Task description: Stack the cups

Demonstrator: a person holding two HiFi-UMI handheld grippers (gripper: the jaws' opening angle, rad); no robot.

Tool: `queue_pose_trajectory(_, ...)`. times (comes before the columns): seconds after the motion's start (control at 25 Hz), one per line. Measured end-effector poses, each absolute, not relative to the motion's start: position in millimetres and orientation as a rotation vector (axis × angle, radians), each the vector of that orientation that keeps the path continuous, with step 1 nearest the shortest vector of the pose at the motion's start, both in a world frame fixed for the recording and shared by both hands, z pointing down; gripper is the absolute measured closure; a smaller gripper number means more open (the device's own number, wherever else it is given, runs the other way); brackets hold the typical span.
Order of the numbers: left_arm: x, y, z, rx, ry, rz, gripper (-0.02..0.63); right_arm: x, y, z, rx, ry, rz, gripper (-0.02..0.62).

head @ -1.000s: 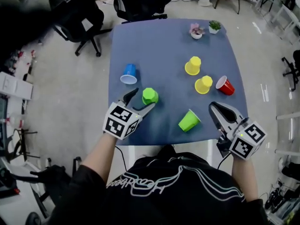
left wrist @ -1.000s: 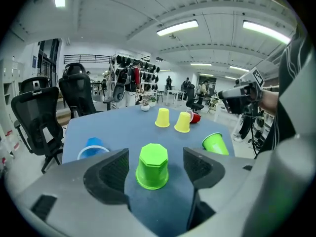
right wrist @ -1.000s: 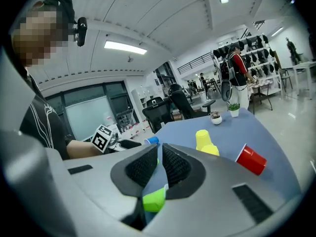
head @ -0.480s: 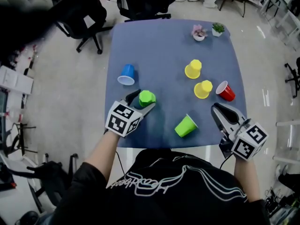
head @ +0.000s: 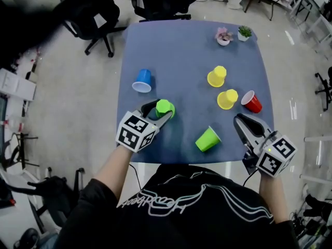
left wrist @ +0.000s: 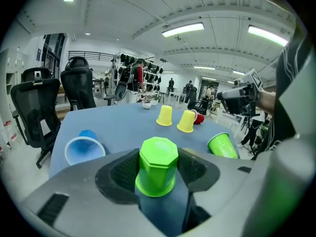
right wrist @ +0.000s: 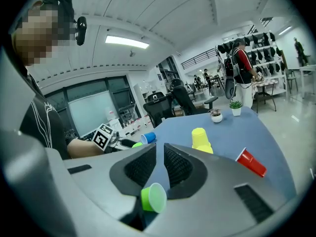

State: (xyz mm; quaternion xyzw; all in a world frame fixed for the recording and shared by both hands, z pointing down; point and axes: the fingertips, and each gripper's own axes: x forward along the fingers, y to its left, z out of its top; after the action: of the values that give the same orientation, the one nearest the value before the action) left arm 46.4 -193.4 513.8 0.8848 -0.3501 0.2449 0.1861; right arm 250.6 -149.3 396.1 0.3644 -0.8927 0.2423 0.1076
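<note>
An upside-down green cup (head: 165,108) (left wrist: 158,167) stands near the blue table's (head: 176,51) front left. My left gripper (head: 158,110) (left wrist: 159,171) has just been closing around it, and both pads now touch its sides. A second green cup (head: 208,139) (right wrist: 154,197) lies on its side near the front edge. My right gripper (head: 240,119) (right wrist: 159,164) hovers to its right, shut and empty. On the table are also a blue cup (head: 142,80) lying on its side, two upside-down yellow cups (head: 217,76) (head: 227,98) and a tipped red cup (head: 252,101).
Two small potted plants (head: 223,36) (head: 244,33) stand at the table's far right corner. Black office chairs (head: 161,1) stand beyond the far edge and to the far left. The front table edge runs just under both grippers.
The left jaws have closed in from wide open onto the upright green cup. The right gripper has barely shifted.
</note>
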Motion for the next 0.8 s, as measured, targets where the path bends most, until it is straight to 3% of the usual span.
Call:
queue_pose_trajectory(0.16, 46, -177, 505, 2.526, -0.944, 0.705, 0.357, 240, -146, 387, 1.061, -2.642, 0.685, 0.527)
queue_pose_trajectory(0.48, 38, -145, 501, 2.564, -0.862, 0.751, 0.356, 223, -137, 371, 1.101, -2.644, 0.642, 0.359)
queue_pose_trajectory(0.8, 36, -122, 503, 2.594, -0.757, 0.765, 0.356, 216, -122, 365, 1.144, -2.6, 0.58, 0.302)
